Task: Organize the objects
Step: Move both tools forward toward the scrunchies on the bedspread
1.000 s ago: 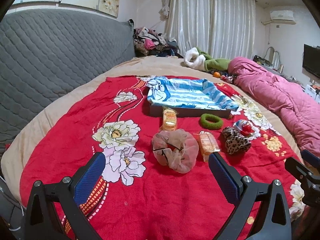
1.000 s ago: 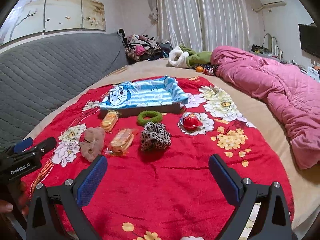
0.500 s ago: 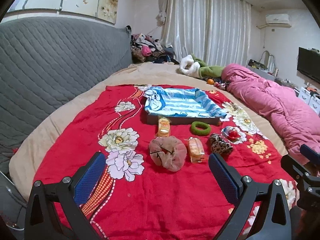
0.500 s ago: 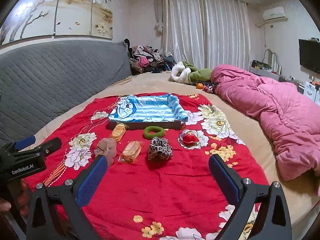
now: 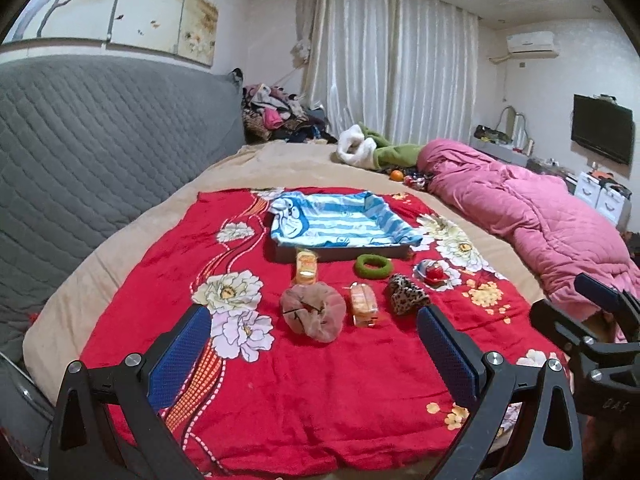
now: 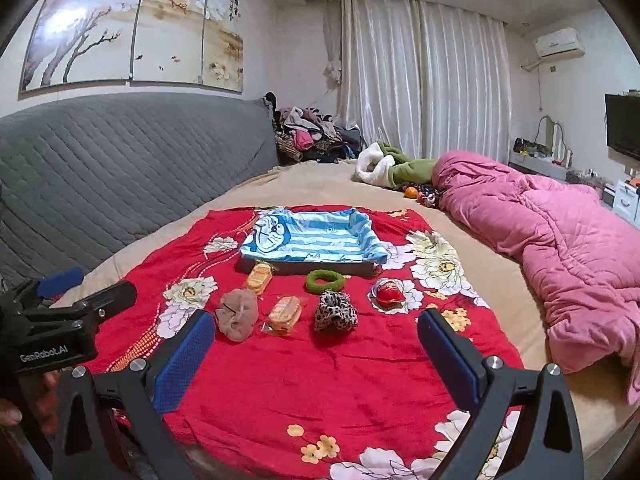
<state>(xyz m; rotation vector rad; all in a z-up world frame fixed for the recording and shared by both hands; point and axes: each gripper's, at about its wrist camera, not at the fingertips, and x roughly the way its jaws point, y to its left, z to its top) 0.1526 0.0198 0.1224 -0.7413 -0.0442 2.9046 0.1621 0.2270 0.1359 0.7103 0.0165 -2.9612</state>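
A dark tray [image 5: 344, 254] [image 6: 304, 269] lined with a blue-striped cartoon cloth sits on the red flowered blanket [image 5: 280, 380]. In front of it lie two wrapped snack packs [image 5: 306, 267] [image 5: 363, 309], a green scrunchie [image 5: 373, 266] [image 6: 324, 280], a pink-beige scrunchie [image 5: 313, 312] [image 6: 237, 314], a leopard scrunchie [image 5: 407, 299] [image 6: 335, 315] and a small red toy [image 5: 434, 275] [image 6: 389, 292]. My left gripper [image 5: 314, 358] and right gripper [image 6: 316, 356] both hover open, well short of the items, holding nothing.
A grey quilted headboard [image 5: 88, 160] runs along the left. A pink duvet [image 5: 552, 224] lies heaped on the right of the bed. Clothes [image 5: 280, 114], a white and green plush [image 5: 372, 148] and an orange [image 5: 396, 175] lie at the far end.
Both grippers have pulled back and risen away from the items, so the tray and objects look smaller and farther. Nothing on the blanket has moved.
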